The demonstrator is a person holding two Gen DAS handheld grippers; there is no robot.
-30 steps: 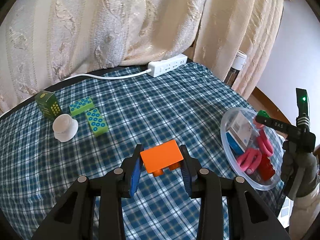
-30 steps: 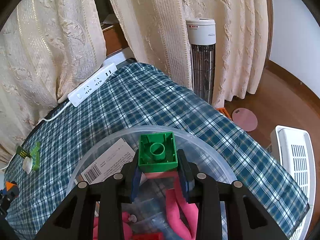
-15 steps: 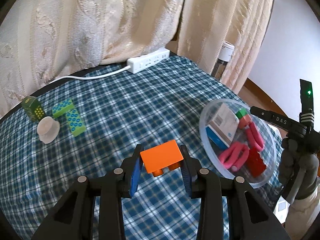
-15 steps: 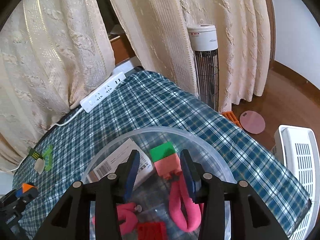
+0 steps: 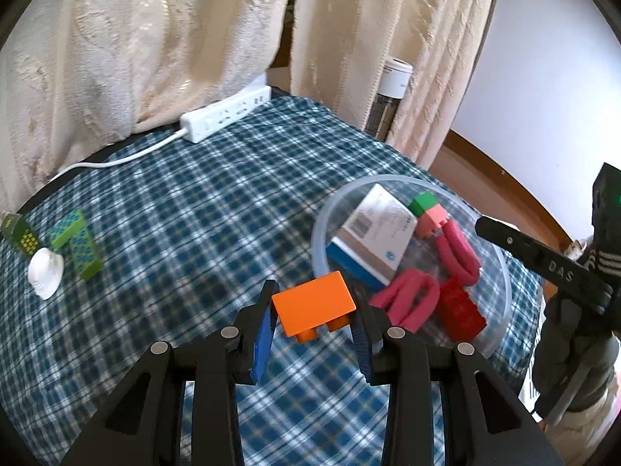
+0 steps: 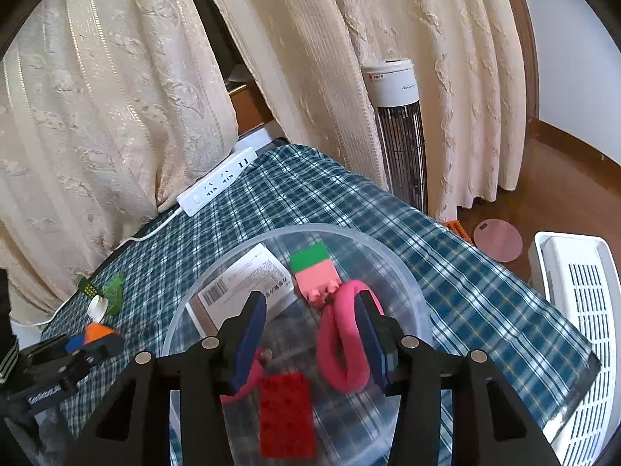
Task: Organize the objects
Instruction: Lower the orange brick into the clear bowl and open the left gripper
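My left gripper [image 5: 312, 326] is shut on an orange brick [image 5: 313, 305] and holds it above the cloth, just left of the clear round bowl [image 5: 500, 326]. The bowl holds a green brick [image 5: 423, 202] joined to a pink brick [image 5: 432, 221], a red brick [image 5: 462, 308], pink loops [image 5: 458, 248] and a white and blue box [image 5: 372, 235]. My right gripper [image 6: 310, 326] is open and empty above the bowl [image 6: 407, 272]; the green brick [image 6: 310, 257] and pink brick [image 6: 316, 281] lie below it.
Green dotted blocks [image 5: 79, 239], a dark green box [image 5: 17, 233] and a white cap [image 5: 45, 272] lie at the far left of the checked cloth [image 5: 202, 209]. A white power strip [image 5: 227, 114] lies at the back edge. A tower heater [image 6: 399, 132] and a white basket [image 6: 582, 322] stand on the floor at right.
My right gripper opened and let the green brick drop into the bowl, then drew back. My left gripper carried the orange brick right, toward the bowl.
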